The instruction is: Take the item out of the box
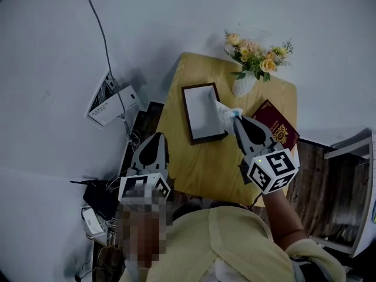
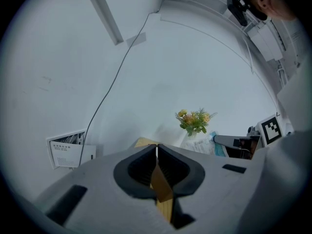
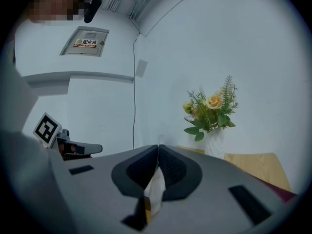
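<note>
We hold a two-jaw gripper in each hand over a small light wooden table (image 1: 205,164). On the table lies a shallow rectangular box (image 1: 202,115) with a dark frame and a white inside, and we place everything else by it.

The right gripper (image 1: 237,117) comes in from the box's right side, with its tips at the box's right rim. Its jaws are pressed together on a flat white packet with a blue edge (image 1: 227,109), the item of the task. The packet sticks out from the tips over the right rim of the box. In the right gripper view (image 3: 158,148) the white sheet of the packet (image 3: 155,189) is pinched between the dark pads. From the left gripper view it hangs at that gripper's tip in the air (image 2: 204,145).

The left gripper (image 1: 155,137) is well apart from the box, beyond its left side and off the table's left edge. Its jaws (image 2: 156,149) meet at the tips with nothing between them; only the wooden table top shows through the gap below.

Beyond the box's far right corner stands a white ribbed vase with yellow and peach flowers (image 1: 247,81). A dark red booklet with a gold crest (image 1: 277,127) lies to the right of the box, past the right gripper.
</note>
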A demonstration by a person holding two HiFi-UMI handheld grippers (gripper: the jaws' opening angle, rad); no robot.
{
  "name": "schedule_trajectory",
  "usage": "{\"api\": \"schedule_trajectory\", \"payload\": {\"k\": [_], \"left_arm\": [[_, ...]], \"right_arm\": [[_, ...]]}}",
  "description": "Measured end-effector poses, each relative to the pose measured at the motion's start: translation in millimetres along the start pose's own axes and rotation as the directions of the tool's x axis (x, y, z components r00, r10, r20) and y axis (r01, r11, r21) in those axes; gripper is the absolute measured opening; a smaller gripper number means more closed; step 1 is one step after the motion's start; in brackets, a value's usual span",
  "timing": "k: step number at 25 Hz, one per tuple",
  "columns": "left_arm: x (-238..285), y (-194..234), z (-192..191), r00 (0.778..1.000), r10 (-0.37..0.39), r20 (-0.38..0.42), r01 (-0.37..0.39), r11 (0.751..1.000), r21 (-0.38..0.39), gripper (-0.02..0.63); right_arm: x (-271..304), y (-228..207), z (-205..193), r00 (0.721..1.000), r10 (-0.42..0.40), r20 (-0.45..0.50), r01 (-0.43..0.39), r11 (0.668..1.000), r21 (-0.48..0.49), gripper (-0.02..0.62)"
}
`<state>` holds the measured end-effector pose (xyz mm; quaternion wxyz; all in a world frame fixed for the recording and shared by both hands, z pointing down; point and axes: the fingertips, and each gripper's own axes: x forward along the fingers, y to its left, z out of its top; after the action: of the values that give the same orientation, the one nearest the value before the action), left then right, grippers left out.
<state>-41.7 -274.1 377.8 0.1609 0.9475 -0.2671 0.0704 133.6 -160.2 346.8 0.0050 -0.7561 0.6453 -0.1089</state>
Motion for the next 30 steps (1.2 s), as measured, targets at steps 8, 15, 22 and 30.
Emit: {"api": "schedule_trajectory", "payload": {"k": [8, 15, 22, 30], "left_arm": [[-3, 3, 0, 1.0, 0.022, -0.011, -0.022, 1.0, 0.015, 0.029], [-2, 4, 3, 0.999, 0.033, -0.011, -0.033, 0.999, 0.021, 0.029], [-2, 4, 4, 0.999, 0.037, -0.01, -0.037, 0.999, 0.025, 0.029], [-1, 6, 3, 0.999, 0.041, -0.016, -0.041, 0.999, 0.025, 0.029]], "right_arm": [[-7, -16, 3, 0.999, -0.043, 0.029, 0.041, 0.996, 0.081, 0.031], [-10, -21, -3, 0.998, -0.05, 0.025, 0.047, 0.992, 0.113, 0.031], [-10, -22, -3, 0.998, -0.05, 0.029, 0.046, 0.992, 0.119, 0.031], [-9, -21, -3, 0.998, -0.047, 0.029, 0.043, 0.991, 0.123, 0.031]]}}
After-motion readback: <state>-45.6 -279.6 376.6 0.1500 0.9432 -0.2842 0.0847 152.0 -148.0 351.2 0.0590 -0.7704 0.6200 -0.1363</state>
